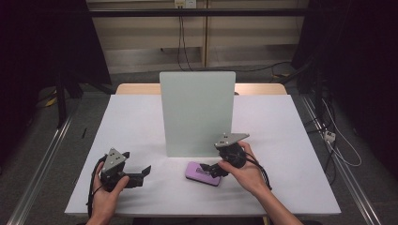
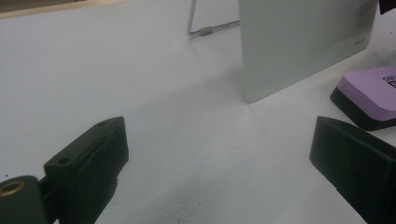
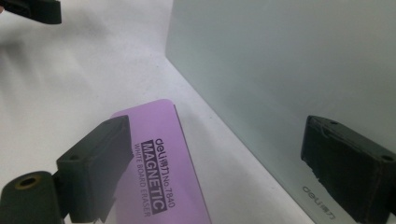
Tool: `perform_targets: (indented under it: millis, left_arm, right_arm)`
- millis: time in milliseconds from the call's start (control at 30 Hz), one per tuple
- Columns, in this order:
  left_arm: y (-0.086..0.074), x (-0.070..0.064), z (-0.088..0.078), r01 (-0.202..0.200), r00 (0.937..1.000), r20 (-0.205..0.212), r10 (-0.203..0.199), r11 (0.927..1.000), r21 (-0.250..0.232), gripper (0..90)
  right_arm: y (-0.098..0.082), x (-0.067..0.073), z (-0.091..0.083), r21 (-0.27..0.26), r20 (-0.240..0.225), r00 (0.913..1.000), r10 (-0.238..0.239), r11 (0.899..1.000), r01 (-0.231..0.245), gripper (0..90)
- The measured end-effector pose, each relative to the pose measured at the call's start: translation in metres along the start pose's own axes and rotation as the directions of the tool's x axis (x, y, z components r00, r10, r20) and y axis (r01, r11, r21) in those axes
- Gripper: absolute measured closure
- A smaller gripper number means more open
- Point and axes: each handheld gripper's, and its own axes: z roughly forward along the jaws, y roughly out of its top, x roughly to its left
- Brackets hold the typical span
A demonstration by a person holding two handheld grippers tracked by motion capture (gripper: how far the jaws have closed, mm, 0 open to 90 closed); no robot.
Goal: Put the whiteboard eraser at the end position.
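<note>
A purple magnetic whiteboard eraser (image 1: 202, 174) with a black base lies flat on the white table (image 1: 281, 140), just in front of an upright pale whiteboard (image 1: 197, 112). My right gripper (image 1: 208, 168) hovers over the eraser's right end, open. In the right gripper view the gripper (image 3: 217, 126) has one jaw above the eraser (image 3: 163, 158) and the other beside the whiteboard (image 3: 289, 60). My left gripper (image 1: 143, 173) is open and empty at the front left, pointing right toward the eraser (image 2: 371, 93). In its own view, bare table lies between the left gripper's (image 2: 219, 128) jaws.
The whiteboard (image 2: 303, 42) stands on a wire stand (image 2: 205, 31) behind it. The left gripper (image 3: 35, 9) peeks into the top-left corner of the right gripper view. The table's front edge runs close beneath both hands; dark floor and cables surround the table.
</note>
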Motion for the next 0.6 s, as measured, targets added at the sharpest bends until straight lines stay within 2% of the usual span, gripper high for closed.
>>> perform_targets:
  millis: [400,600]
  left_arm:
    - [0.0,0.0,0.001,0.004,1.0,-0.003,-0.004,1.0,0.003,4.5]
    - [0.0,0.0,-0.001,0.006,1.0,-0.006,-0.006,1.0,-0.002,4.5]
  right_arm:
    - [-0.015,-0.007,-0.016,-0.05,0.063,0.9971,0.043,0.998,-0.04,7.0]
    - [-0.024,-0.011,-0.025,-0.083,0.102,0.9924,0.07,0.995,-0.061,7.0]
